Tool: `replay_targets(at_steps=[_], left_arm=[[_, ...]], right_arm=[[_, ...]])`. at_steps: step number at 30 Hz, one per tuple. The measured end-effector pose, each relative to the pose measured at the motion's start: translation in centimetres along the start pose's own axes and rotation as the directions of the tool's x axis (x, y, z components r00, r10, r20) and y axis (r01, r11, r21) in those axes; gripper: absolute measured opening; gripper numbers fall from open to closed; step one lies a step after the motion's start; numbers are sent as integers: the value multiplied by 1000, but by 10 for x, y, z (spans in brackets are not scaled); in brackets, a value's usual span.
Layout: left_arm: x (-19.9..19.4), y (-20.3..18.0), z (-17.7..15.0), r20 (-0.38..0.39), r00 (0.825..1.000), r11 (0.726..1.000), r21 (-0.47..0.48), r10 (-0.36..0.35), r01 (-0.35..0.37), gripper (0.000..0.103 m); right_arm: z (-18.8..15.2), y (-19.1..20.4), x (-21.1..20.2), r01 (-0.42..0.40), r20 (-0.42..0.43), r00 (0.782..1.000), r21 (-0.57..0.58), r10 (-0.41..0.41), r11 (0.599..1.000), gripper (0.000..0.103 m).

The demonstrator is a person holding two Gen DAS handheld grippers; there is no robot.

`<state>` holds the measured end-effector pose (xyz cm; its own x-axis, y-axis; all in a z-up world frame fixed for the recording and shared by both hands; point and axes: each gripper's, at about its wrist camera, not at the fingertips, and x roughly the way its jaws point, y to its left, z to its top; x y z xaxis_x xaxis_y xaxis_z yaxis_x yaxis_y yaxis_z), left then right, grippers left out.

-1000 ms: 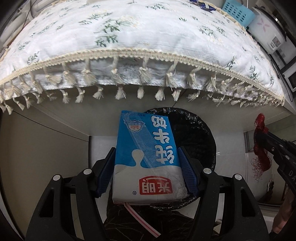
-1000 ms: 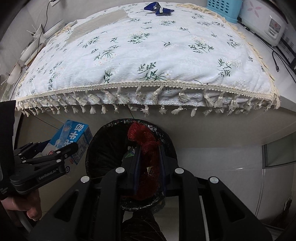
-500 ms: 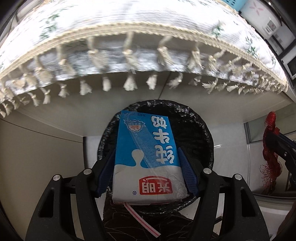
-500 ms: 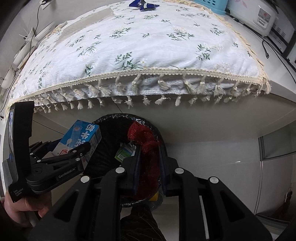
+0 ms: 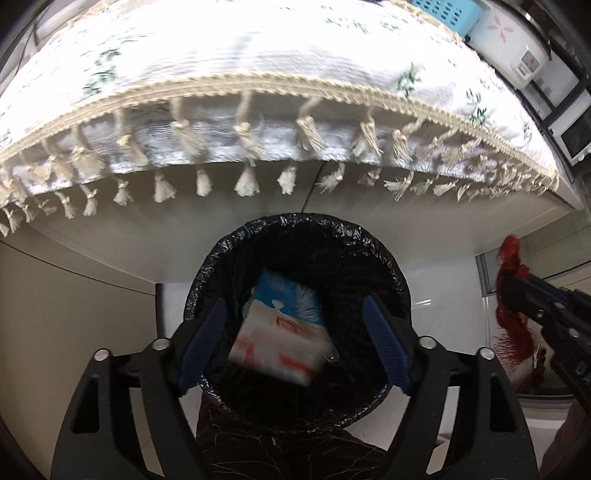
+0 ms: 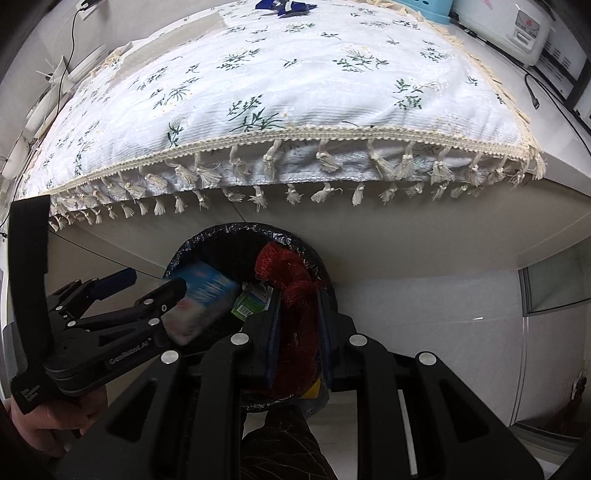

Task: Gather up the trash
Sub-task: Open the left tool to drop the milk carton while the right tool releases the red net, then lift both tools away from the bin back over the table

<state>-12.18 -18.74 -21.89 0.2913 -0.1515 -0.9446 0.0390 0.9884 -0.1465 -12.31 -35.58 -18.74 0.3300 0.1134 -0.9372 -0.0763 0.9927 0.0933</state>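
- Left gripper [image 5: 293, 345], lower centre of its wrist view: fingers spread, having just been opening. Nothing is pinched; both blue pads [image 5: 201, 345] stand clear of the carton.
- Milk carton [image 5: 280, 332], blue and white with red print, sits between and beyond the spread fingers, inside the mouth of the bin. It is motion-blurred, so probably in free fall; contact with the contents below cannot be told.
- Right gripper [image 6: 297, 332], lower centre of its wrist view: fingers pressed together on a red mesh bag [image 6: 295, 314], which bunches above the pads.
- Bin [image 5: 391, 269], black liner over the rim, centre frame. Green-labelled trash [image 6: 247, 304] lies inside it.
- A hand [image 6: 48, 417] at lower left of the right wrist view grips the left tool's handle.
- Bench [image 6: 461, 236] behind the bin carries a white floral tablecloth [image 6: 295, 92] with tassels overhanging the edge.
- Farthest, upper right: a white appliance [image 6: 517, 26] and a blue basket [image 5: 447, 13].
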Motion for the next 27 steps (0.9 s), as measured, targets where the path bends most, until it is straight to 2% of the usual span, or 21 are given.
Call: replay_targets(at_steps=[6,15,24,27], left_arm=[[-12,18,2,27,1000,1000,-27,11,-11,96],[-32,46,4,66,997,998,-54,31,-28,97],[-38,72,0,53,998,994,-104,44,-38,97],[-38,78,0,45,997,992,-109,61,-55,97]], right_arm=[[3,12,12,-14,-13,1000,-19,13,1000,17],[6,40,34,-41,-43,998,-68,38,997,17],[11,69,50,-54,-60,997,-122,47,991,18],[12,74,51,-57,-56,997,-123,50,991,25]])
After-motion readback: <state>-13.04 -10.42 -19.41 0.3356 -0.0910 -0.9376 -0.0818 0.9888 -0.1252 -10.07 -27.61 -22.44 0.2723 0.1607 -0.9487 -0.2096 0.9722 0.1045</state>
